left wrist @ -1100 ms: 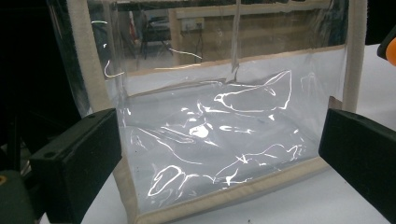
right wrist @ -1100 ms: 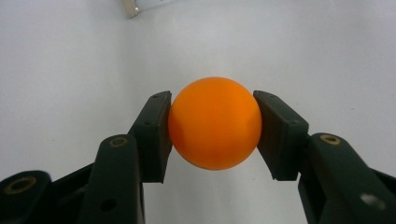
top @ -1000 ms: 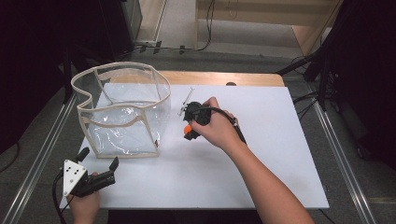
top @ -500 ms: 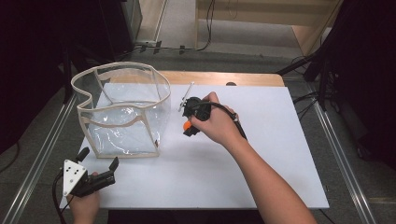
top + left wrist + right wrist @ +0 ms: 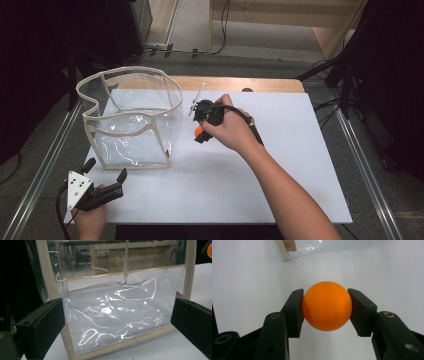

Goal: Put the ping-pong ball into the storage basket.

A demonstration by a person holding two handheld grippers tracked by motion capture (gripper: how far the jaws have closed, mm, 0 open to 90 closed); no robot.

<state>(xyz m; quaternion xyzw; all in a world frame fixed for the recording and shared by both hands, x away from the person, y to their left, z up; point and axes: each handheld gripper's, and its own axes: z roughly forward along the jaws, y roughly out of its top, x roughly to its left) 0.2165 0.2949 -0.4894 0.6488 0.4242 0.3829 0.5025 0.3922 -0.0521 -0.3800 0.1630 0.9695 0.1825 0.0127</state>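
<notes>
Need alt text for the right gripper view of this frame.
An orange ball is clamped between the two black fingers of the right gripper, above a white table. A corner of a clear bag with beige trim shows at the top edge.

White table [image 5: 280, 165], grey floor [image 5: 370, 150]

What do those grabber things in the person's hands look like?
Both are black with two chunky flat jaws. The left gripper has a grey three-cornered plate with small dots on top. A black cable loops from the right gripper. The forearms are bare, with no sleeves.
</notes>
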